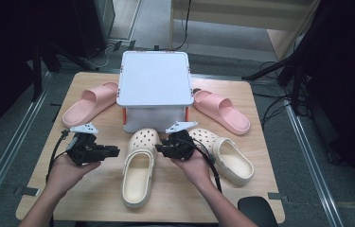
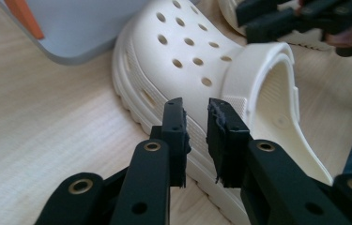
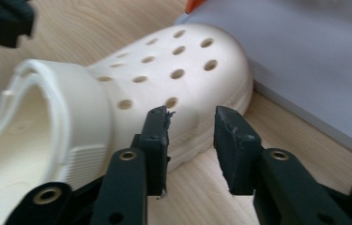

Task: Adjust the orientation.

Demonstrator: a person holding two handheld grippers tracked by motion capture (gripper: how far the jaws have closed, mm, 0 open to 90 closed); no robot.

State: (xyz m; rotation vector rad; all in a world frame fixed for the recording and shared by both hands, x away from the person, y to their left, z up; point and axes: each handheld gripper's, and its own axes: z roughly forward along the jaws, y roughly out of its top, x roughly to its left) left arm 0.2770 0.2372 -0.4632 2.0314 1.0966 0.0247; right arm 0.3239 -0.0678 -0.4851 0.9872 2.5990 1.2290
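Cream holed clogs (image 1: 139, 165), pink slides (image 1: 90, 104), white box (image 1: 154, 78) w/ orange trim, black tongs (image 2: 196, 136).

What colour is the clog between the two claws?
Cream, with round holes on top; the clog shows best in the left gripper view.

No writing, label, brand mark or number can be read anywhere — not on the cream clog (image 1: 139, 165), nor on the white box (image 1: 154, 78) behind it, nor on the pink slides (image 1: 91, 101) flanking that box.

Two cream clogs (image 1: 139, 165) (image 1: 225, 153) lie near. Two pink slides (image 1: 90, 101) (image 1: 222, 111) lie far, flanking one white box (image 1: 154, 78). Two grippers (image 1: 113, 151) (image 1: 158, 149) appear.
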